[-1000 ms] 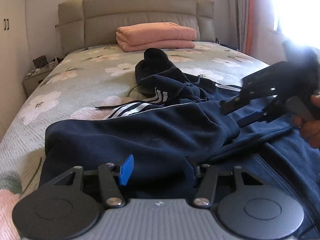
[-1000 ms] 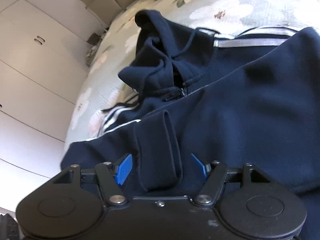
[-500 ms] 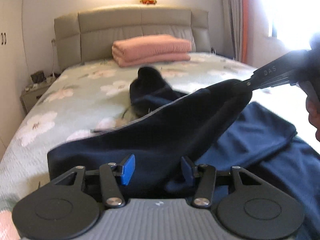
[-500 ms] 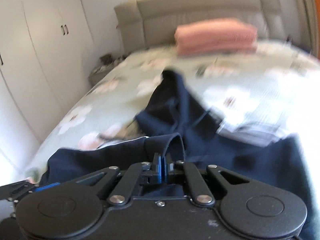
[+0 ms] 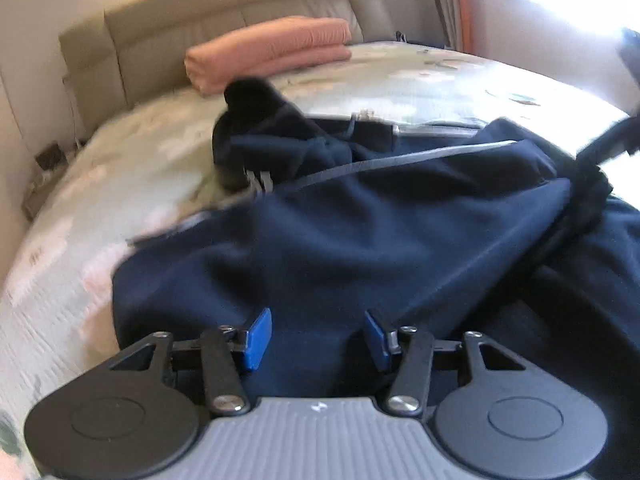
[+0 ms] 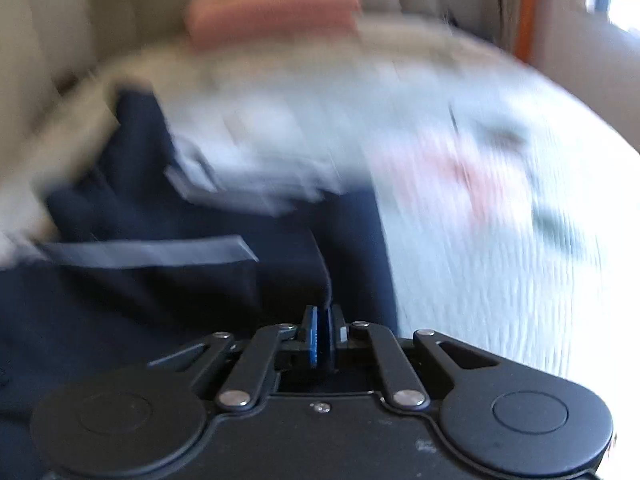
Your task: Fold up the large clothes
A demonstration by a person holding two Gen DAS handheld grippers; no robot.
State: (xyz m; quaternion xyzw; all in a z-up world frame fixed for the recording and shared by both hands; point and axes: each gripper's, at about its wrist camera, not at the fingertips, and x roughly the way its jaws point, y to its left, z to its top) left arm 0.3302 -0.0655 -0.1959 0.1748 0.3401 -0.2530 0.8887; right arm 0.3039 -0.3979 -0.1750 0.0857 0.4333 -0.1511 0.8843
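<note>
A large navy hooded jacket (image 5: 360, 248) with white stripes lies spread on the floral bedspread (image 5: 120, 168). My left gripper (image 5: 316, 336) is open, its blue pads (image 5: 256, 338) apart just above the jacket's near edge. My right gripper (image 6: 322, 336) is shut on a fold of the navy jacket (image 6: 140, 300); that view is blurred by motion. In the left wrist view the right gripper (image 5: 600, 148) shows at the right edge, pinching bunched fabric.
A folded pink blanket (image 5: 272, 52) lies by the beige padded headboard (image 5: 224, 12). A nightstand (image 5: 44, 184) stands at the left of the bed. A bright window and curtain (image 5: 460, 0) are at the right.
My right gripper, which shut on the jacket a second ago, has carried the fabric to the right and down. The raised fold has dropped flat. The left gripper stays open.
</note>
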